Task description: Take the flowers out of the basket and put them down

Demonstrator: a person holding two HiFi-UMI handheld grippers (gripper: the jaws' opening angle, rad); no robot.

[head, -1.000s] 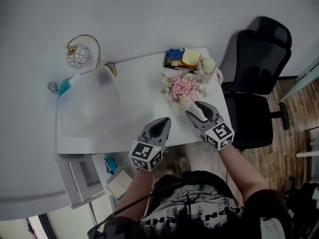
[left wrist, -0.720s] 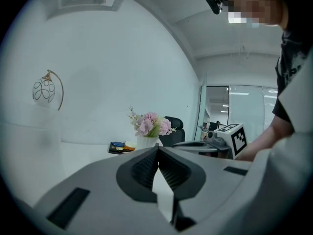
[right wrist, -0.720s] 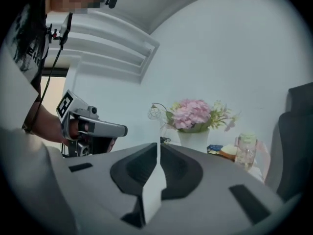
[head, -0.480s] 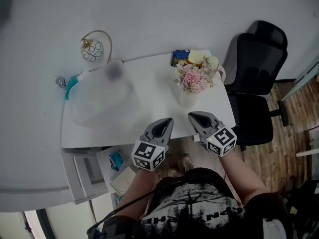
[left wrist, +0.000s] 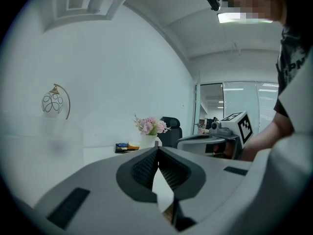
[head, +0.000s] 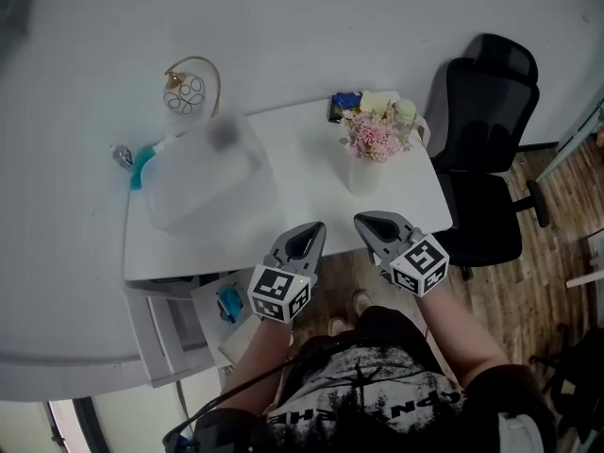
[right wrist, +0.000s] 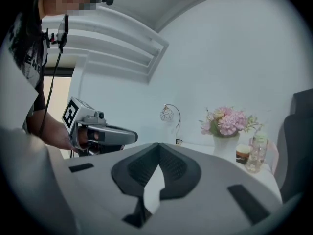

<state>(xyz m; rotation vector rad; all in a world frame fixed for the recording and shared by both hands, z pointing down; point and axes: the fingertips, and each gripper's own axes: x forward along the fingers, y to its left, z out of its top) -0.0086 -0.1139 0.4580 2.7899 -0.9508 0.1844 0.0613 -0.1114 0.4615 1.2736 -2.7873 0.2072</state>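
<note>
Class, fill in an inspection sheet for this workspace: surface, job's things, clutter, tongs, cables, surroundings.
surface: white table against a white wall.
job's things: pink flowers standing in a white vase at the table's far right.
clutter: blue and yellow items, glass jar, gold wire lamp, teal object.
tongs: left tongs and right tongs both shut, empty, near the table's front edge.
cables: thin cable at the person's chest.
surroundings: black office chair, wooden floor, drawer unit.

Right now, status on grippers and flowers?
Left gripper, right gripper shut, empty. Flowers upright in white vase, table's far right. Nothing in between.
</note>
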